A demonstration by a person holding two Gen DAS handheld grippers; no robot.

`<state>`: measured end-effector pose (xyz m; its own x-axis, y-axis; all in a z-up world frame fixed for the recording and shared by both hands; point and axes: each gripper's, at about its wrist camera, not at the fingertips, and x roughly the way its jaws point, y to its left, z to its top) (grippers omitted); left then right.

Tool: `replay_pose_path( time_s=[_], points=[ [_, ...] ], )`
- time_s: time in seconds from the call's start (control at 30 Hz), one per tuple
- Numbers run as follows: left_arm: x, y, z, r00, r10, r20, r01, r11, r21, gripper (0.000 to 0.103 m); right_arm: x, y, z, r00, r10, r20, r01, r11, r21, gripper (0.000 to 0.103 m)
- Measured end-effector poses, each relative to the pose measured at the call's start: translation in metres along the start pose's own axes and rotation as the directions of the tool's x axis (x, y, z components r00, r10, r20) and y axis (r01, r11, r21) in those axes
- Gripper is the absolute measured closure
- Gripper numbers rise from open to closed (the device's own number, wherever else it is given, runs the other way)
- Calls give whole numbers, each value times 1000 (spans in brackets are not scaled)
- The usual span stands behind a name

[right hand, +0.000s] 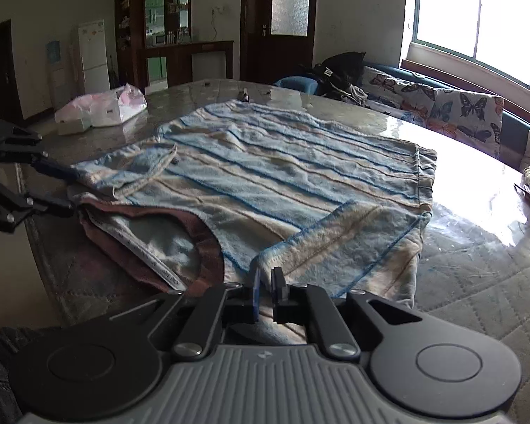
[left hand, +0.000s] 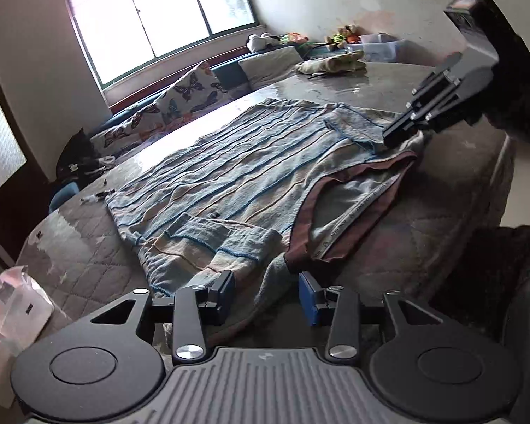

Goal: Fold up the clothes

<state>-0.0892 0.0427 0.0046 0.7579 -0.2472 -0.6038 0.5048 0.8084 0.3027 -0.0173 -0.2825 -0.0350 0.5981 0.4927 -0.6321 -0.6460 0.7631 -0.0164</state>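
Striped shirt (right hand: 286,176) lies spread flat near tabletop (right hand: 477,265) front edge, collar toward edge, both sleeves turned in over body

Right gripper (right hand: 266,288) jaws clenched on right sleeve cloth; left gripper (left hand: 266,295) jaws released, straddling left sleeve hem without pinching

Step, as judged: lengthwise fold starting. Next: left jaws must close on hem, then both lift together

Hidden: far hem detail blown out by window glare; sleeve cloth under jaws unclear
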Motion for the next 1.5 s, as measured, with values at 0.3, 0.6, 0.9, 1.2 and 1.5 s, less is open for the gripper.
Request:
replay_pose_path(
  time_s=[0.3, 0.6, 0.9, 1.2, 1.5],
  points=[
    [15, -10, -1, 1000, 9, 7, -10, 994, 107, 60, -22, -6, -3, 998, -50, -35, 47, 995, -83, 62],
    [14, -20, -5, 999, -25, 30, 19, 982, 187, 76, -25, 3, -16, 994, -74, -75, 58, 980, -193, 50],
    [10, -2, -1, 991, -132, 3, 131, 985, 112, 76, -29, 1, -7, 999, -33, -28, 29, 990, -138, 50],
    [13, 2, 4, 977, -212, 14, 210, 974, 85, 73, -23, -5, -4, 999, -38, -12, 37, 996, -84, 50],
    [15, 9, 0, 970, -243, -14, 244, 969, 47, 73, -23, -3, -8, 999, -21, -44, 16, 994, -110, 50]
  ],
)
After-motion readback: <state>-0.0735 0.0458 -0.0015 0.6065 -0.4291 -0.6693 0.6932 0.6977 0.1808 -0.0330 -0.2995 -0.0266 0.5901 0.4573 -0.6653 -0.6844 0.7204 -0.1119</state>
